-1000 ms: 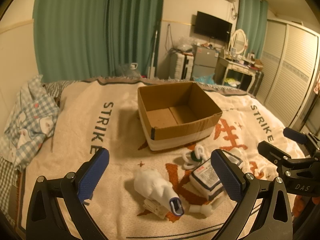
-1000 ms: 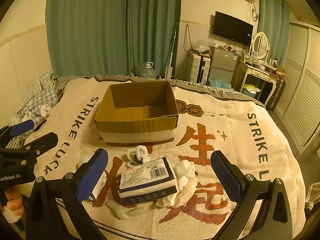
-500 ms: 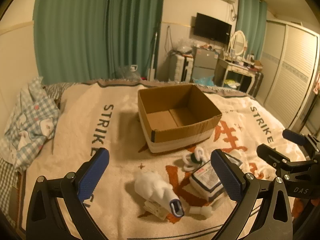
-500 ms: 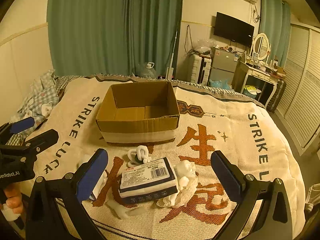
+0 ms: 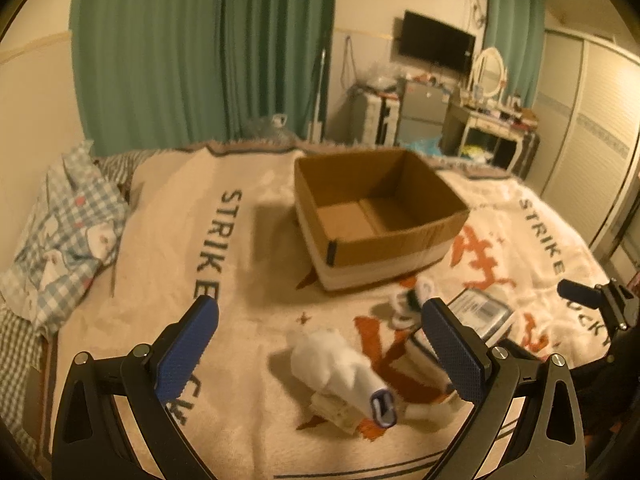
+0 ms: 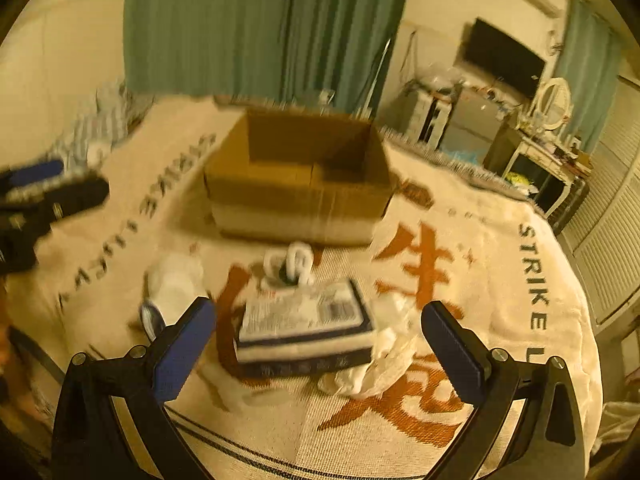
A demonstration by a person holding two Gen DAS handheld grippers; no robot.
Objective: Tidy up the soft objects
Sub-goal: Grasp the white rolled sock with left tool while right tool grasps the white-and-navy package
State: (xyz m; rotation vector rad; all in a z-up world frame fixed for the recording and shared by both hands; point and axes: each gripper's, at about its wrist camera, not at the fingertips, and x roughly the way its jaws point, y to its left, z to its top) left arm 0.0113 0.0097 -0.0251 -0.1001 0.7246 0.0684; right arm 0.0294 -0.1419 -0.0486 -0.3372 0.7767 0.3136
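An open, empty cardboard box (image 5: 376, 216) (image 6: 300, 184) stands on the cream blanket. In front of it lie soft things: a rolled white sock bundle (image 5: 340, 368) (image 6: 172, 284), a packaged tissue pack (image 6: 304, 328) (image 5: 480, 314), a white knotted piece (image 6: 292, 266) (image 5: 408, 304) and a crumpled white cloth (image 6: 384, 352). My left gripper (image 5: 320, 352) is open and empty, hovering above the sock bundle. My right gripper (image 6: 320, 348) is open and empty, with the tissue pack between its fingers from above. Each gripper shows at the edge of the other's view.
A blue checked cloth (image 5: 68, 232) is heaped at the bed's left edge. Green curtains (image 5: 200, 52), a TV (image 5: 436, 46), a dresser with mirror (image 5: 488, 120) and white wardrobe doors (image 5: 592, 128) stand beyond the bed.
Both grippers have moved; the right view is blurred and now sits lower and closer over the tissue pack. The left view has shifted slightly. Both stay open.
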